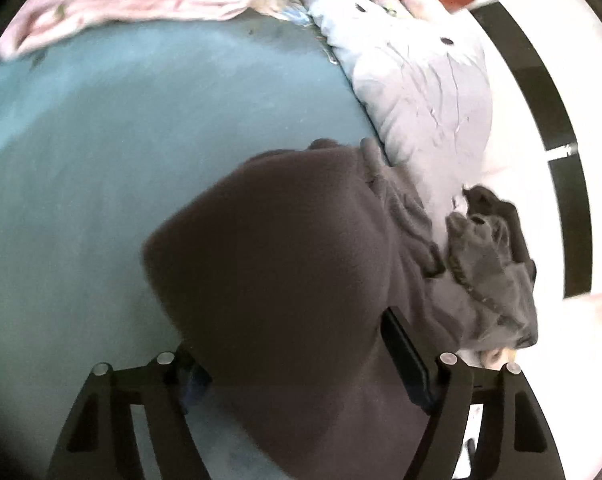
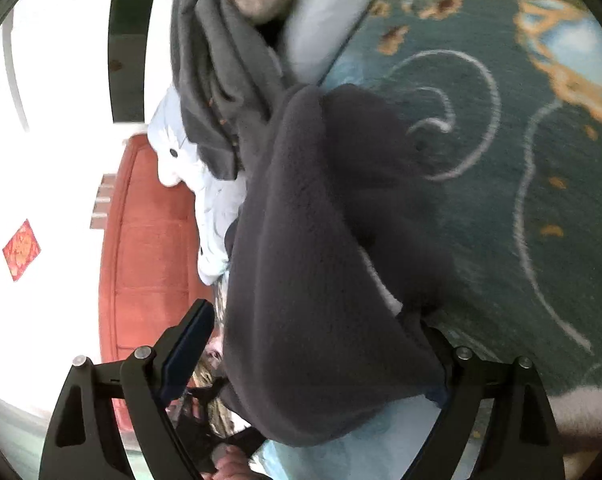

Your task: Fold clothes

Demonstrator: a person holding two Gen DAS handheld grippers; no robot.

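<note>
The dark grey fleece garment [image 1: 285, 264] fills the gap between the left gripper [image 1: 301, 364] fingers and, in the right wrist view, between the right gripper [image 2: 313, 344] fingers; each pair looks clamped on its cloth, lifted over the teal bed cover [image 1: 121, 140]. Soft, thick and limp, probably light, it will sag; best held at edges or corners. Its long axis runs away from the fingers toward the pale blue shirt [image 1: 425, 92]

A dark grey fleece garment [image 1: 285, 264] hangs bunched over the teal bed [image 1: 101, 140], beside a crumpled pale blue shirt [image 1: 425, 92] at its edge.
</note>
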